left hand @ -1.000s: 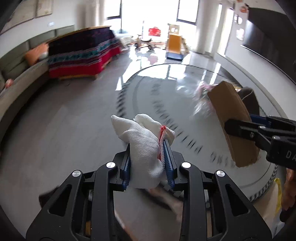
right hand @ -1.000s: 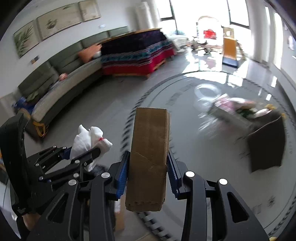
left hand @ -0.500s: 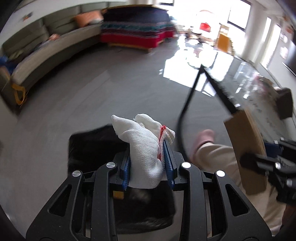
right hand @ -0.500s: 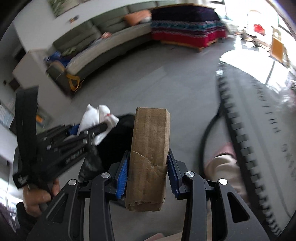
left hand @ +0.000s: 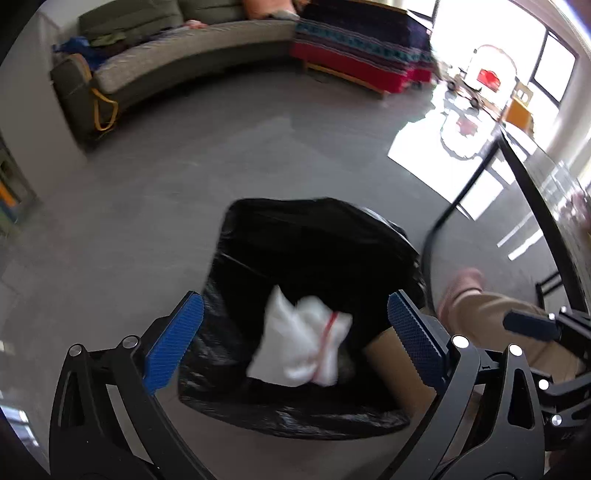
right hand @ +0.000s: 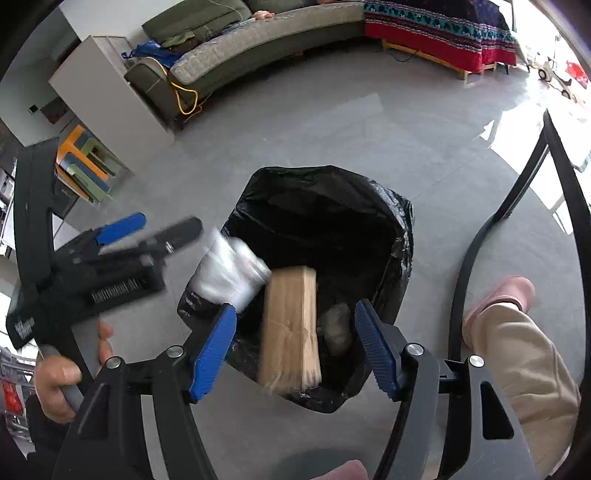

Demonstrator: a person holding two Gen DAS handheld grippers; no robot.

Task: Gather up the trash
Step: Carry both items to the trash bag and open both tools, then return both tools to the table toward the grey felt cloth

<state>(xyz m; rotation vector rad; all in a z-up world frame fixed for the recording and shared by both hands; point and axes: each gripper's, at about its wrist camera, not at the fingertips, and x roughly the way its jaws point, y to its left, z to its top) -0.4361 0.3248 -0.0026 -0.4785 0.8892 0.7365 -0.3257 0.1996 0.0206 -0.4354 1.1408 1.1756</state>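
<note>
A bin lined with a black trash bag (left hand: pixel 317 236) (right hand: pixel 332 206) stands on the grey floor below both grippers. My left gripper (left hand: pixel 291 336) is open above it; the white cloth (left hand: pixel 299 347) is loose between its jaws, blurred, over the bag's mouth. It also shows in the right wrist view (right hand: pixel 229 277). My right gripper (right hand: pixel 295 350) is open; the brown cardboard piece (right hand: pixel 290 325) is free between its jaws, inside the bag's mouth. The left gripper (right hand: pixel 147 232) shows at the left of that view. A grey crumpled wad (right hand: pixel 338 325) lies in the bag.
A black table leg (right hand: pixel 491 229) and table edge (left hand: pixel 535 206) curve at the right. The person's leg and pink slipper (right hand: pixel 502 295) stand beside the bin. A grey sofa (right hand: pixel 258 40), a white cabinet (right hand: pixel 107 88) and a red-covered table (right hand: pixel 439 29) stand farther back.
Both grippers moved over the bin and opened. The white cloth and the cardboard piece have left the jaws and are dropping into the black bag.
</note>
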